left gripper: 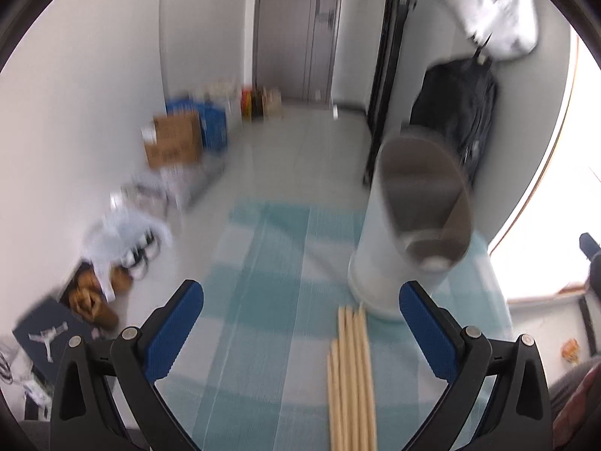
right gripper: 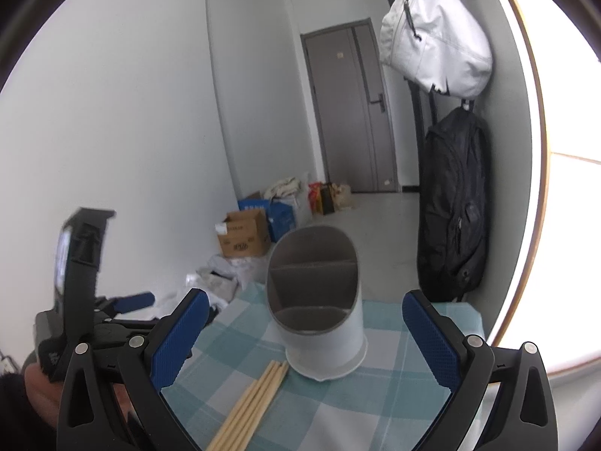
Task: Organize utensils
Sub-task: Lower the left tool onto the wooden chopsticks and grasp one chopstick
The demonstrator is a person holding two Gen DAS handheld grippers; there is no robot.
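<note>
Several pale wooden chopsticks (left gripper: 351,379) lie side by side on the blue-and-white checked cloth (left gripper: 263,282), tips toward a white utensil holder (left gripper: 405,225) with a grey divided inside. My left gripper (left gripper: 300,323) hangs open above the cloth, chopsticks between its blue pads (left gripper: 174,332), untouched. In the right wrist view the chopsticks (right gripper: 251,406) point at the holder (right gripper: 319,304), which stands upright at the table's middle. My right gripper (right gripper: 306,334) is open and empty, facing the holder. The left gripper body shows at its left (right gripper: 82,300), held by a hand.
A black backpack (right gripper: 454,206) and a white bag (right gripper: 435,37) hang on the wall right of the table. Cardboard and blue boxes (right gripper: 248,236), bags and shoes (left gripper: 94,300) sit on the floor along the left wall. A grey door (right gripper: 353,112) stands at the back.
</note>
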